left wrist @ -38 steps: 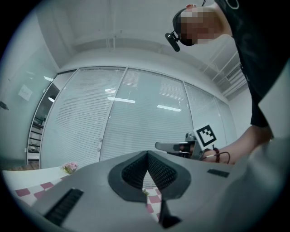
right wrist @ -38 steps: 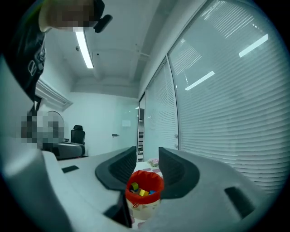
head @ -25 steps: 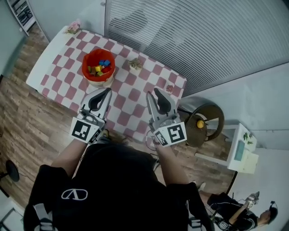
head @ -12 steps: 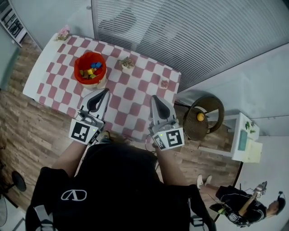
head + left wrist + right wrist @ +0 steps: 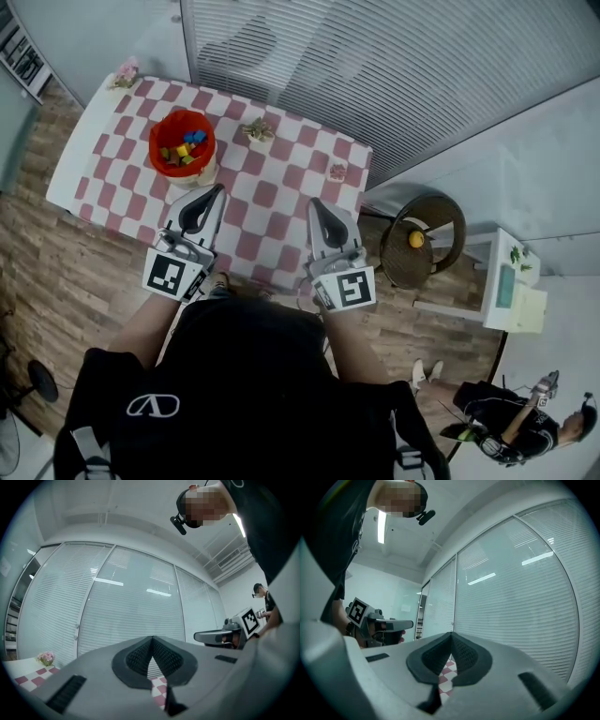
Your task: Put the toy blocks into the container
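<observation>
A red container (image 5: 182, 141) stands on the left part of the checked table (image 5: 281, 202). It holds several coloured toy blocks (image 5: 184, 148) in blue, yellow and green. My left gripper (image 5: 217, 191) hovers over the table's near edge, just right of and below the container, shut and empty. Over the same edge, further right, my right gripper (image 5: 317, 204) is shut with nothing in it. In the left gripper view the ribbed pads (image 5: 140, 656) meet at the tip with only blinds behind. The right gripper view shows its pads (image 5: 461, 653) closed the same way.
Two small objects (image 5: 256, 130) (image 5: 337, 172) lie on the cloth, and a pink flower piece (image 5: 122, 73) sits at its far left corner. A wicker stool (image 5: 427, 239) holding a yellow thing and a white side table (image 5: 506, 295) stand to the right. A person (image 5: 506, 427) is at the lower right.
The right gripper's jaws, slightly apart a second ago, are now closed. The head view has shifted, so the table and container sit a little further left and up.
</observation>
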### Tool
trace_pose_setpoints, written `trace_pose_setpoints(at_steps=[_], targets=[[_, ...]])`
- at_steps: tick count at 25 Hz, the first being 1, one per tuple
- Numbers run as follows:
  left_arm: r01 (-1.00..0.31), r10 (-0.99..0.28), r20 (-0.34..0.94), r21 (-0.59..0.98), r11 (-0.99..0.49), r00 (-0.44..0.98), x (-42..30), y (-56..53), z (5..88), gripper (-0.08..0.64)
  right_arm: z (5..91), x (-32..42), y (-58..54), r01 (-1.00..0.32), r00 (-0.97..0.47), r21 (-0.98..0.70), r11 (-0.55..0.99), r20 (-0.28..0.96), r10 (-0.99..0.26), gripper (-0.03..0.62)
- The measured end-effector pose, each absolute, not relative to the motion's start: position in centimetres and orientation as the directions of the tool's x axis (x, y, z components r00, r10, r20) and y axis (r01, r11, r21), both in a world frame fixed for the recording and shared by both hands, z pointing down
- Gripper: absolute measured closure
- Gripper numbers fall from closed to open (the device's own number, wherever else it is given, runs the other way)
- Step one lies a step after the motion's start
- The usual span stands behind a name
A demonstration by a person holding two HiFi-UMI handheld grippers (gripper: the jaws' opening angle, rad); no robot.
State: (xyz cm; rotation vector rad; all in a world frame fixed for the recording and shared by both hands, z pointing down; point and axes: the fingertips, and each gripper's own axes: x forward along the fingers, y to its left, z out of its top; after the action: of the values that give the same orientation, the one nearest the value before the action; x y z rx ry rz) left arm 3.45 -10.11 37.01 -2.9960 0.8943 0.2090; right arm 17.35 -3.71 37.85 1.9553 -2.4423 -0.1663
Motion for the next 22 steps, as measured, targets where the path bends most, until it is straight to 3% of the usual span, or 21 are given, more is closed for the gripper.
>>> trace_pose_setpoints(at_steps=[22], targets=[[-0.538, -0.537, -0.103, 0.026, -0.843, 0.837, 3.72, -9.9, 37.59, 0.554, 37.82, 17.31, -3.86, -0.969, -0.233, 0.092, 0.228, -0.058, -0.971, 0.592]])
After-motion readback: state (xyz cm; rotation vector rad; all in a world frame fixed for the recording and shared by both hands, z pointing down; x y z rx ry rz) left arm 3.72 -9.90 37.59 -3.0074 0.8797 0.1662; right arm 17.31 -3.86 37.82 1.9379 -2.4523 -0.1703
